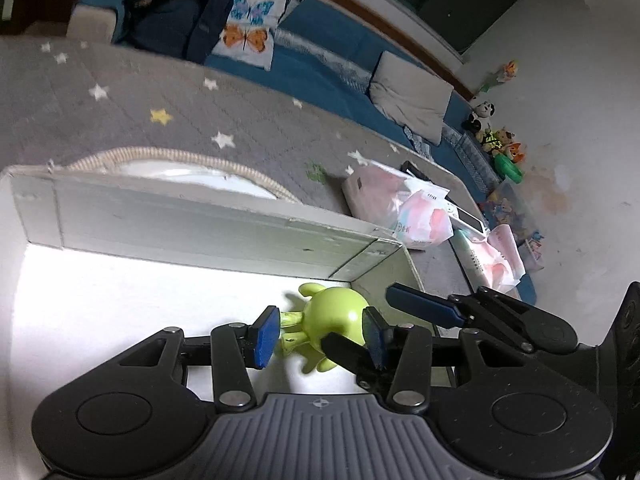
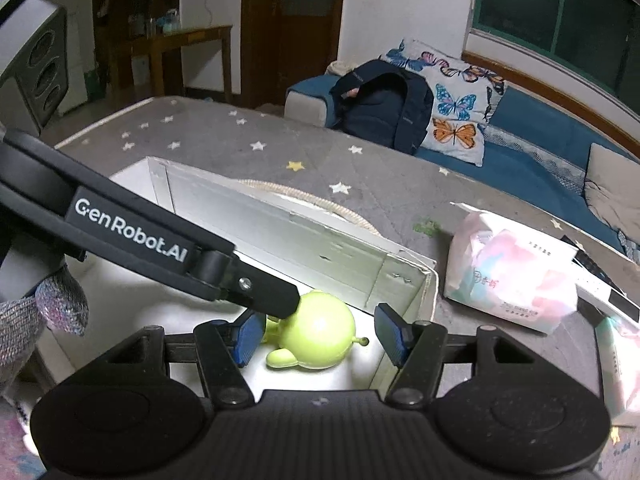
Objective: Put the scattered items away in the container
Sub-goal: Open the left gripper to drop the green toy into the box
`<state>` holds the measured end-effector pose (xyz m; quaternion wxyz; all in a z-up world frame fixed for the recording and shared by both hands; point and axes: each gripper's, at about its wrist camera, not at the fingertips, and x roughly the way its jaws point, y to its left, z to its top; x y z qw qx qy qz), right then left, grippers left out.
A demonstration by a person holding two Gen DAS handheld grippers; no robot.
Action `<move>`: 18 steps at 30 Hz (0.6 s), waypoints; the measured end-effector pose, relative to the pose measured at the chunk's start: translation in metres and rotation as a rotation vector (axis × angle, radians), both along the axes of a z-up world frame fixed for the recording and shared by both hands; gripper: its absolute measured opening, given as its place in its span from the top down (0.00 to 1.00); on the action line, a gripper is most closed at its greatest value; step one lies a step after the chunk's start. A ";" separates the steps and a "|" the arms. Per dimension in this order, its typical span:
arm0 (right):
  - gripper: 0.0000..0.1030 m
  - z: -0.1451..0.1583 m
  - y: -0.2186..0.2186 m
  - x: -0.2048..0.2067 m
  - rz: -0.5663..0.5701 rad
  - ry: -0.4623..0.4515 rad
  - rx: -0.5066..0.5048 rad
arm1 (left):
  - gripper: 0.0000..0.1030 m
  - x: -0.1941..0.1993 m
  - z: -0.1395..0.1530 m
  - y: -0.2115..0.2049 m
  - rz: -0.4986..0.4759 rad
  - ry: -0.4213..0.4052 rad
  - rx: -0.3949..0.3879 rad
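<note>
The left gripper (image 1: 320, 334) sits at lower centre, fingers spread either side of the green toy (image 1: 334, 318) lying inside the white box (image 1: 200, 228). The right gripper (image 2: 320, 334), also spread, straddles it too; neither visibly pinches, and the left looks nearer.

Both wrist cameras look down from close above into the white box (image 1: 208, 236), each over its own blue-padded fingers at frame bottom. They share the green toy (image 1: 332, 320) (image 2: 316, 336), the grey starred mat (image 1: 132, 112) and the blue sofa (image 2: 532, 148) in the upper frame.
</note>
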<state>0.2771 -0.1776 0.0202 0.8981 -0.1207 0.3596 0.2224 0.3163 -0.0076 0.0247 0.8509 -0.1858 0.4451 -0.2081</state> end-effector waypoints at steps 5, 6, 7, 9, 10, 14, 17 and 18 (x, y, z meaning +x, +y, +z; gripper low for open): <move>0.41 0.015 -0.011 -0.025 -0.020 -0.045 0.040 | 0.54 -0.027 0.022 -0.001 -0.005 -0.085 0.064; 0.40 0.019 -0.014 -0.031 -0.022 -0.058 0.048 | 0.54 -0.034 0.026 -0.001 -0.006 -0.102 0.073; 0.40 0.023 -0.016 -0.038 -0.022 -0.069 0.057 | 0.54 -0.041 0.029 0.000 -0.007 -0.116 0.076; 0.40 0.029 -0.021 -0.050 -0.021 -0.083 0.078 | 0.54 -0.055 0.035 0.002 -0.014 -0.137 0.067; 0.40 0.032 -0.023 -0.057 -0.021 -0.091 0.086 | 0.54 -0.062 0.037 0.002 -0.019 -0.143 0.061; 0.40 0.041 -0.030 -0.083 -0.015 -0.123 0.101 | 0.54 -0.090 0.043 0.003 -0.036 -0.169 0.063; 0.39 0.044 -0.034 -0.102 -0.013 -0.138 0.105 | 0.54 -0.110 0.047 0.005 -0.041 -0.194 0.076; 0.39 0.044 -0.035 -0.108 -0.013 -0.140 0.108 | 0.54 -0.117 0.047 0.006 -0.042 -0.198 0.076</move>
